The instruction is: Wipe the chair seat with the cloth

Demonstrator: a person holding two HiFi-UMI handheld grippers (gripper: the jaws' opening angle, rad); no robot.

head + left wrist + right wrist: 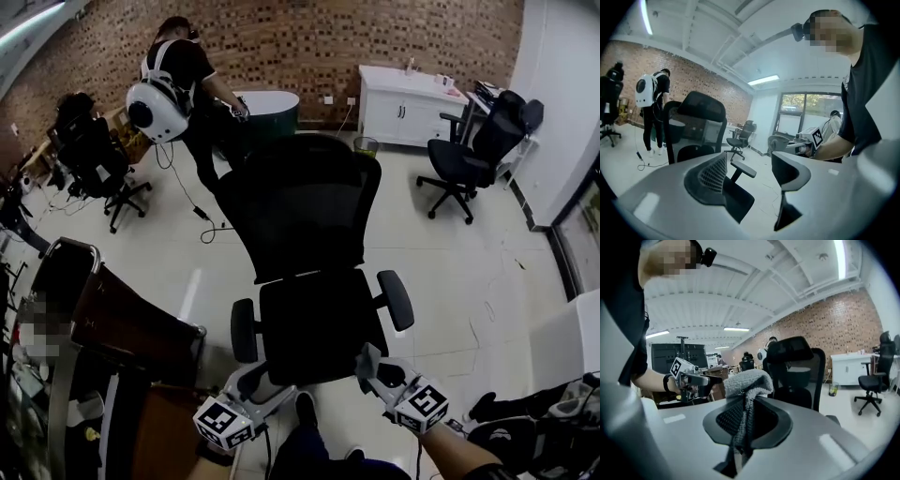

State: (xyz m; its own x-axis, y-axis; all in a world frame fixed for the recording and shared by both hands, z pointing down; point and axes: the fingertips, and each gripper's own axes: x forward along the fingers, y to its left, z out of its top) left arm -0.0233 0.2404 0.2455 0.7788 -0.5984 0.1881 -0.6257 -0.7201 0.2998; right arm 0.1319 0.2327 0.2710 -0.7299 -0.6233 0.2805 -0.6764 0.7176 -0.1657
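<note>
A black mesh office chair stands in the middle of the head view, its seat [317, 323] facing me. My right gripper [377, 367] hovers at the seat's front right corner, shut on a grey cloth [367, 357]. In the right gripper view the cloth [748, 382] bunches out above the jaws of that gripper [742, 425]. My left gripper [255, 382] is at the seat's front left corner. It is open and holds nothing; through the gap of this gripper [750, 174] an armrest [743, 168] shows.
A person with a white backpack [159, 106] stands at the back left by a round dark table [272, 105]. Another black chair [473, 152] and a white cabinet [408, 101] stand at the back right. A brown desk [127, 328] is close on my left.
</note>
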